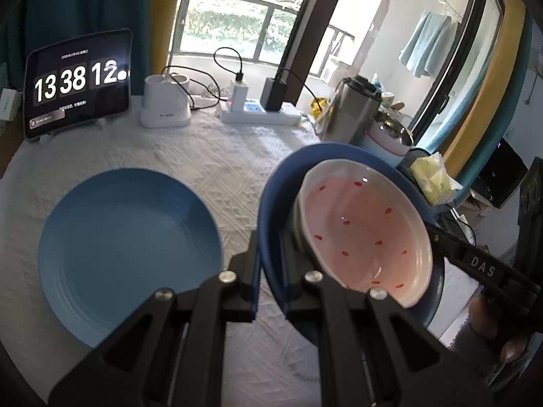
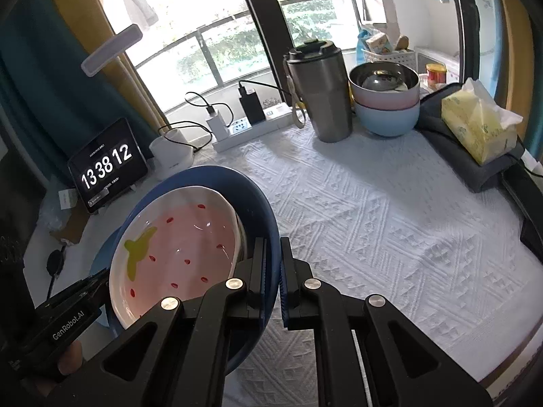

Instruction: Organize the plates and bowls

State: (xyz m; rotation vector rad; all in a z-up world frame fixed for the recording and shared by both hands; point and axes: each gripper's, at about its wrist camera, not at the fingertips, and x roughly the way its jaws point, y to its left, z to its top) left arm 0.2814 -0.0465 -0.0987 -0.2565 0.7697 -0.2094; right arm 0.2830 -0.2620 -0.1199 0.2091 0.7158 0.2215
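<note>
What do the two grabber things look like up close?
Both are matte black plastic. The left gripper has two flat, angular fingers with triangle-shaped cut-outs and round silver screw heads at the joints. The right gripper is built the same, with a blue ridged pad on one finger. White lettering marks their sides: "DAS" on the right one, "GenRobot.AI" on the left one. No cables or sleeves show.

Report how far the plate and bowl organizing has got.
Done: the strawberry-pattern dish already sits nested in the dark blue bowl.
In hand: the left hand-held gripper and right hand-held gripper each clamp that bowl's rim on opposite sides, carrying the pair tilted above the white tablecloth.
Left: setting it down; the light blue plate lies alone, and the stacked bowls wait behind.
</note>
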